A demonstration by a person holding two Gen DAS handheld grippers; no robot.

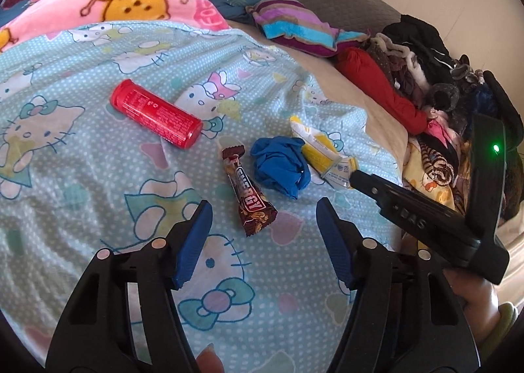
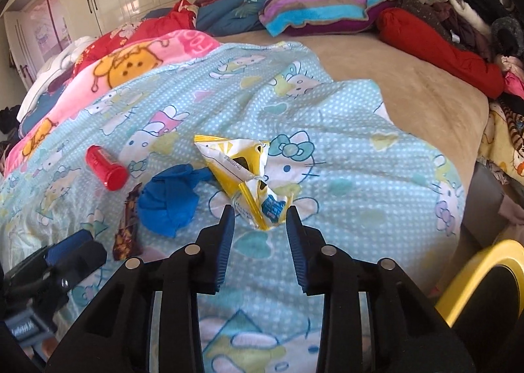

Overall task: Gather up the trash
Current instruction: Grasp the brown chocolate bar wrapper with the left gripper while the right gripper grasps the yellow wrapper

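Pale blue cotton printed with cartoon cats — that sheet (image 1: 98, 176) covers the bed in front of you, and four pieces of trash lie on it. The red tube (image 1: 156, 118) rests on its side toward the left, well apart from the rest. The brown snack bar wrapper (image 1: 249, 191) lies just ahead of your left gripper (image 1: 263, 209), whose blue pads (image 1: 193, 242) stand apart above the sheet with nothing between them; the wrapper's near end sits a little beyond the tips. Just right of the wrapper is a crumpled blue glove (image 1: 278, 166), and touching its right side is the yellow and white packet (image 2: 249, 176). Your right gripper (image 2: 261, 212) has its fingertips on either side of the packet's near corner — the jaws are partly drawn in, yet a gap shows between the pads and the foil, so it grasps nothing. In the left wrist view that gripper comes in from the right with its tip at the packet. A pile of clothes (image 1: 442, 94) lines the right edge of the bed, blankets (image 1: 131, 9) lie bunched at the far side, and a yellow rim (image 2: 478, 278) shows at the lower right of the right wrist view.
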